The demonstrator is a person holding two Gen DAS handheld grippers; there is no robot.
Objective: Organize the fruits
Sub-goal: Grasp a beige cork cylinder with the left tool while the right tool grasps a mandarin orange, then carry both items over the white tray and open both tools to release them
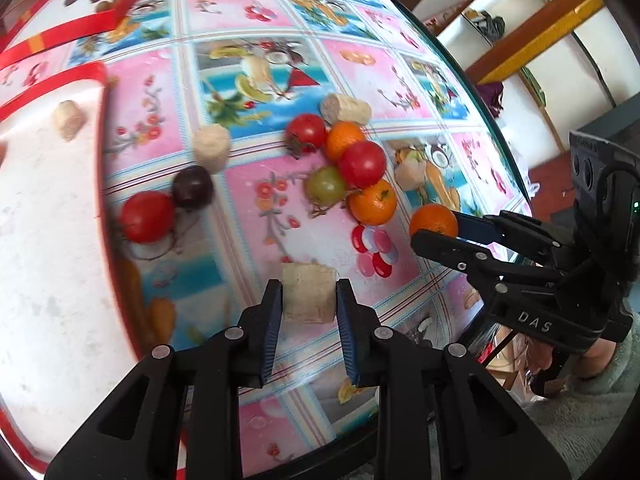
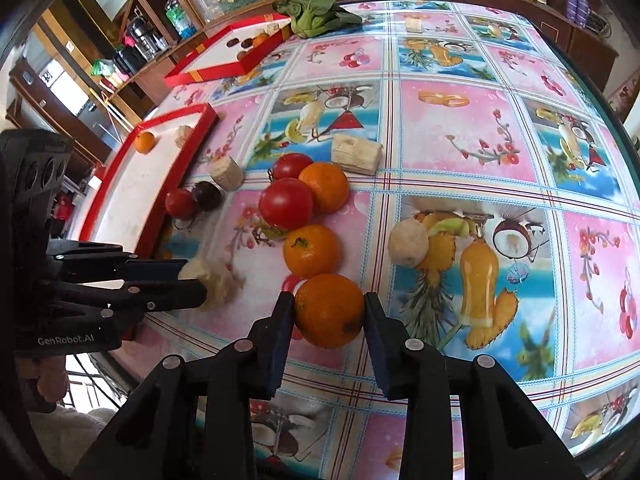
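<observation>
Fruit-print oilcloth (image 2: 460, 140) covers the table, with shelves and cabinets behind it. Nearest, the left gripper (image 1: 308, 300) is clamped on a pale cane chunk (image 1: 308, 298), its blue pads pressing both sides; at 3 o'clock from it the right gripper (image 2: 329, 312) is closed on an orange (image 2: 329, 310), pads touching each flank. Just past that orange, at 12 o'clock, lies a second orange (image 2: 311, 250), then a tight cluster: a tomato (image 2: 285, 203), a third orange (image 2: 325, 187), another tomato (image 2: 291, 166), and a green grape (image 1: 326, 185) seen from the left camera. A cane piece (image 2: 356, 154) sits just beyond the cluster, and a round pale piece (image 2: 408, 242) lies at 2 o'clock from the held orange. At 10 o'clock a small tomato (image 2: 180, 203), a dark plum (image 2: 207, 196) and a cane stub (image 2: 227, 174) lie beside a red-rimmed tray (image 2: 160, 200) holding an orange and a cane piece. Farther off stand a second red tray (image 2: 224, 68) and a leafy green (image 2: 316, 12).
</observation>
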